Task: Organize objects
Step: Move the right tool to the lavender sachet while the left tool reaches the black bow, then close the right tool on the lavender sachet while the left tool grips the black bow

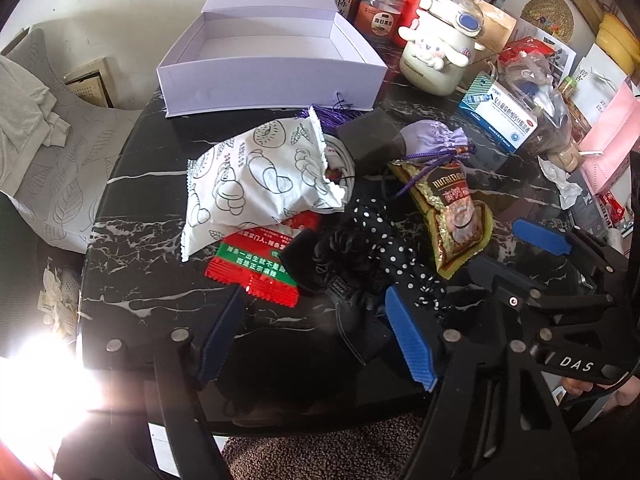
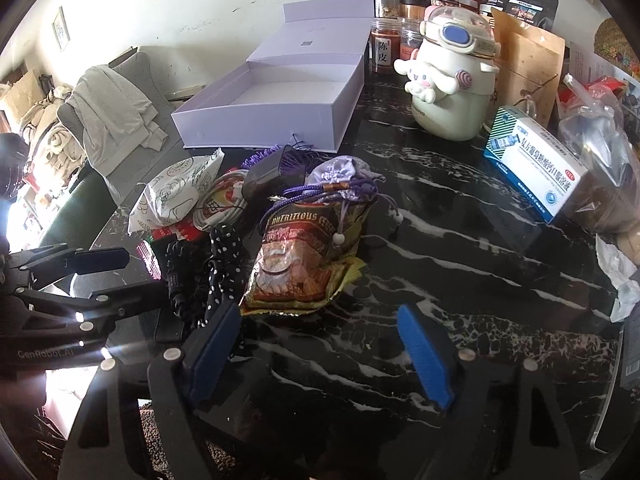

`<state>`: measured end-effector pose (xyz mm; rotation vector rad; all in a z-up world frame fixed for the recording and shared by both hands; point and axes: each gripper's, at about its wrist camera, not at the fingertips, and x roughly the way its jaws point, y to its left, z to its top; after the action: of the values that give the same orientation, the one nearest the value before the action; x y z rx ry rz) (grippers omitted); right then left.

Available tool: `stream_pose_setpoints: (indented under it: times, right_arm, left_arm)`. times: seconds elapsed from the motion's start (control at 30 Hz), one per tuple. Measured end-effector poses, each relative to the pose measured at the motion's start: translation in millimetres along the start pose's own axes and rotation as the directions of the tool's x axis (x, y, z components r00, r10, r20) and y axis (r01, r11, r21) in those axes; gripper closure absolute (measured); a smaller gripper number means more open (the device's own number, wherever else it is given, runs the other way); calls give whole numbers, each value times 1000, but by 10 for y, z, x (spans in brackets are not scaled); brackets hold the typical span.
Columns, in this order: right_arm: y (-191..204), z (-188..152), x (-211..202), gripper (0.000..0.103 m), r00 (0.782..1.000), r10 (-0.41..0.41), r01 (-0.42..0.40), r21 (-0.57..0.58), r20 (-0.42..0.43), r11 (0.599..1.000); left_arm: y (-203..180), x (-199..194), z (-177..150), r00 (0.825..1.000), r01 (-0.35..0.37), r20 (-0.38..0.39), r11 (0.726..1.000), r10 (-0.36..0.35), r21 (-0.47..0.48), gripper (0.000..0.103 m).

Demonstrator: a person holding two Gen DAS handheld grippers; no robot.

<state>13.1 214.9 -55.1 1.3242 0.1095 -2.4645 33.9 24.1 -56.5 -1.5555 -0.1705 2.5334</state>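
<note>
A pile lies on the black marble table (image 1: 140, 280): a white snack bag (image 1: 256, 176), a red and green packet (image 1: 256, 264), a black polka-dot hair tie (image 1: 372, 248), a gold cereal packet (image 1: 456, 216), a lilac drawstring pouch (image 1: 432, 138) and a black charger (image 1: 368, 136). An open, empty lilac box (image 1: 264, 72) stands behind the pile. My left gripper (image 1: 316, 336) is open, just before the hair tie. My right gripper (image 2: 320, 348) is open, just before the cereal packet (image 2: 304, 260). The right gripper also shows in the left wrist view (image 1: 508, 260).
A white cartoon bottle (image 1: 436, 52), jars (image 1: 380, 4) and a blue and white medicine box (image 1: 500, 116) stand at the back right. A pink box (image 1: 608, 144) and crumpled tissue (image 1: 560, 180) lie at the right. A grey chair with clothes (image 1: 36, 120) stands left of the table.
</note>
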Motion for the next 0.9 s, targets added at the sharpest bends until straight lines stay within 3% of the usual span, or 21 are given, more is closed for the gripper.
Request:
stream_pose_setpoints:
  times: [0.07,0.1,0.37,0.6,0.9]
  right_arm:
    - [1,25,33,39,1000,-3,3,-3,-5,1000]
    - [1,38,49,41,1000,1,-1,-4,-8,1000]
    - [30,159,114,41,999,41,-41,-32,4,999]
    - [64,218,198,41,998,60,-60,-46,-6,997]
    - [41,216,345,40,996,91,-91,-21,-14,996]
  left_arm:
    - [-36,68,16,1000,13,-21,1000,-13,5,47]
    - [-49,100,22,999,16,-32,1000,-16,9,53]
    - [-119,243,133,998,31,-56,999,-30,32,60]
    - [-176,264,192,998,42,-57,997,-39,59,72]
    - [-257,270,170,998,39,-56,995,-34,92,73]
